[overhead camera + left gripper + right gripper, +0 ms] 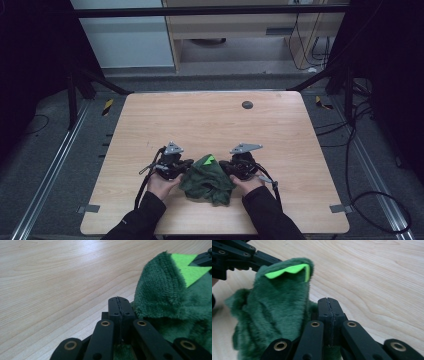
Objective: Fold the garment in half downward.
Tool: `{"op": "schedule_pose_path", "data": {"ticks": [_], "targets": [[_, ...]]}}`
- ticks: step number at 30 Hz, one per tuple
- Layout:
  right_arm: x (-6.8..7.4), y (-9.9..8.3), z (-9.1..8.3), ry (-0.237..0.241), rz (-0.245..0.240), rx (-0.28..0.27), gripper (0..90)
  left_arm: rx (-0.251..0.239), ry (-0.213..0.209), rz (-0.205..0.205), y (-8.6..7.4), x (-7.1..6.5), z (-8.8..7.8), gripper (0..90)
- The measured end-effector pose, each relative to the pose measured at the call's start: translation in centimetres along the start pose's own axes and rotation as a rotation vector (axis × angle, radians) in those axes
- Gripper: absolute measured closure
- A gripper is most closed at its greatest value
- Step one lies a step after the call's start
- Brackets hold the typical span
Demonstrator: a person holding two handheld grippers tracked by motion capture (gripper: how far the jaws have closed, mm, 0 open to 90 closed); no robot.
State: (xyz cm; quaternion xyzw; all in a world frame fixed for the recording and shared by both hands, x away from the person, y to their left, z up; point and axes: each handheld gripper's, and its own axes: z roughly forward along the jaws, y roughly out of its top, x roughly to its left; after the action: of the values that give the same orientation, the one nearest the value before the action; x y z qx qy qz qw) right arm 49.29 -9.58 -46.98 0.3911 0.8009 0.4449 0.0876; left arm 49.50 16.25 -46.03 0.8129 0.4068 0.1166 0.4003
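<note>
1. High view puts the fuzzy green cloth (207, 180) low in the middle of the frame, bunched into a soft heap on the wooden table (210, 120).
2. One corner of the heap pokes up, and a bright green patch (209, 160) sits on that corner.
3. The left gripper (186, 164) touches the heap on its left side. The right gripper (225, 165) touches it on its right side. They face each other, so it looks like they want to take the cloth from both sides at once.
4. Left gripper view has its tongs squeezed tight together, with just a thin line between them. The cloth is at the right of that frame, pushed up against the tongs. I see no cloth between the tips.
5. Right gripper view has its tongs squeezed tight too. The cloth stands tall at the left of that frame, leaning on the tongs. I cannot tell if a tiny bit of fluff is caught lower down.
6. My guess is that the cloth is being gathered or pushed together, and no good grab on it has been made yet.
7. A left hand (161, 184) and a right hand (250, 184) come in from the bottom of the high view, each holding its gripper low on the table.
8. The cloth lies right on the wood, not inside a box or bowl.
9. A small dark round spot (247, 104) sits on the table at the upper middle, well apart from the cloth.
</note>
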Motion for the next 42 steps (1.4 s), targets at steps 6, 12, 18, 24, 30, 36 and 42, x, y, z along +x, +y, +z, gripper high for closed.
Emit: {"op": "schedule_pose_path", "data": {"ticks": [6,12,18,24,30,36,42], "targets": [[0.8,0.1,-0.7,0.033,-0.024,-0.015,90.0,-0.026,-0.042,0.014,-0.1,-0.6,-1.6,89.8],[1.7,0.0,-1.6,0.062,-0.036,-0.030,90.0,-0.050,-0.071,0.034,-0.3,-1.1,-3.2,89.8],[2.8,-0.4,-2.6,0.097,-0.058,-0.036,89.9,-0.051,-0.091,0.054,-0.9,-2.0,-4.4,89.8],[3.5,-1.1,-3.3,0.108,-0.072,-0.032,89.9,-0.048,-0.099,0.076,-1.6,-3.0,-5.2,89.8],[3.8,-1.5,-3.6,0.108,-0.080,-0.020,89.7,-0.030,-0.110,0.092,-2.6,-3.7,-5.7,89.8],[3.5,-1.1,-3.8,0.093,-0.078,-0.043,89.8,-0.057,-0.060,0.070,-1.5,-3.1,-5.6,89.8],[3.5,-0.8,-3.0,0.087,-0.071,-0.033,89.8,-0.020,-0.059,0.070,-1.2,-3.2,-4.2,89.8]]}}
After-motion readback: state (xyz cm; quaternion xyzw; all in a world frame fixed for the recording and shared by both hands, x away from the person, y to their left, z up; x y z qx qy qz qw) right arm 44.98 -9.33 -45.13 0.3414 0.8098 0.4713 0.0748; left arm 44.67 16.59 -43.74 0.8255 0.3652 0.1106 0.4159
